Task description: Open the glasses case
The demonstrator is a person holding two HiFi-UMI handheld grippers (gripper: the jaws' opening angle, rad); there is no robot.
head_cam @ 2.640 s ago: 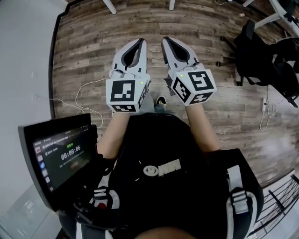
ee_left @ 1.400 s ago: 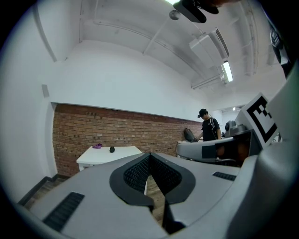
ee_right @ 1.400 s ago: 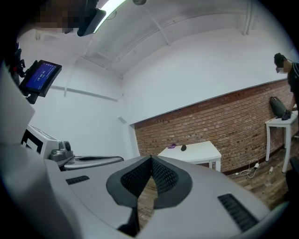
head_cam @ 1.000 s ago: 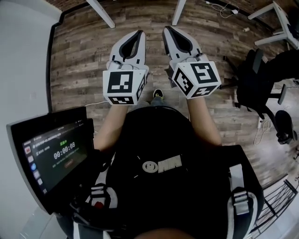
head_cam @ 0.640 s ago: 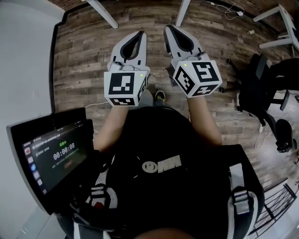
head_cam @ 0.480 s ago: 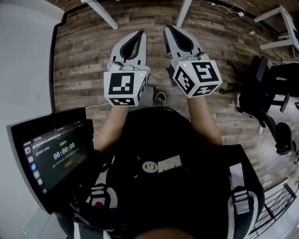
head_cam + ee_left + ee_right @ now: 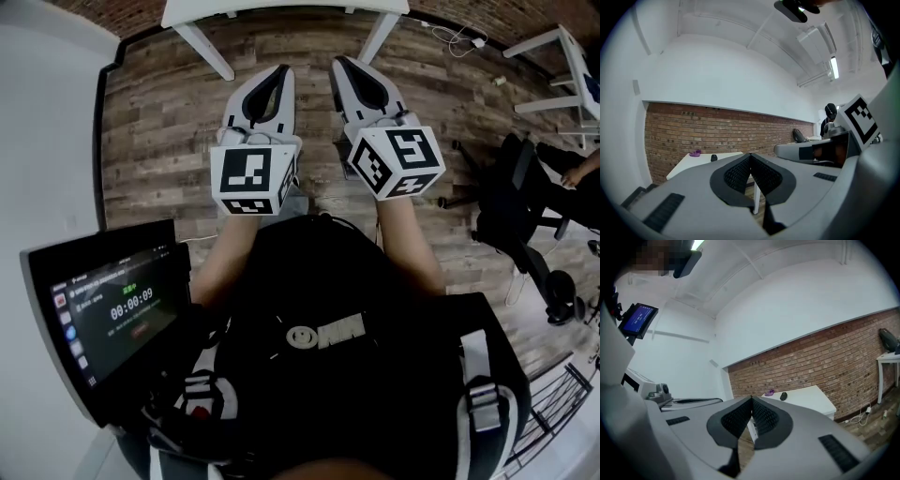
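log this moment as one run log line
left gripper: shut, empty | right gripper: shut, empty | both: side by side above wood floor, pointing at white table

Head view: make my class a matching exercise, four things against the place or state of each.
Things:
1. left gripper
2. tablet
3. white table
4. black chair

Places or states:
A. at the top edge
B. at the right edge
C. shut, with nothing between its jaws
D. lower left, screen lit

Pairs: 1-C, 2-D, 3-A, 4-B
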